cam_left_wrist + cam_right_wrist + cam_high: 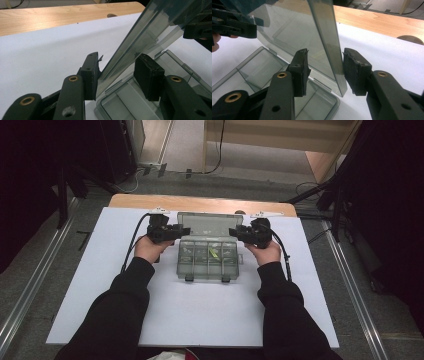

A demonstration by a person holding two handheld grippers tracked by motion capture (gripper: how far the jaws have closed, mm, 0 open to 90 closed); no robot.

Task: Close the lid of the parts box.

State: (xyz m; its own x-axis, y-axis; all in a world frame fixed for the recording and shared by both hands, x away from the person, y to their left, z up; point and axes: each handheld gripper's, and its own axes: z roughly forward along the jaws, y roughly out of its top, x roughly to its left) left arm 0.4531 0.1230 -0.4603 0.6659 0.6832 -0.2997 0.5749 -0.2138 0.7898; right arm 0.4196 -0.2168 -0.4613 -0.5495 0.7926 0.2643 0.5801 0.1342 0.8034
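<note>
Clear plastic lid (210, 224) is raised upright between left claw (184, 231) and right claw (233, 232); each claw's jaws stand apart, straddling a side edge.

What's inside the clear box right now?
The box is divided into compartments holding small items, one yellowish-green; the rest are too small to identify. The raised lid covers none of the compartments in the high view.
</note>
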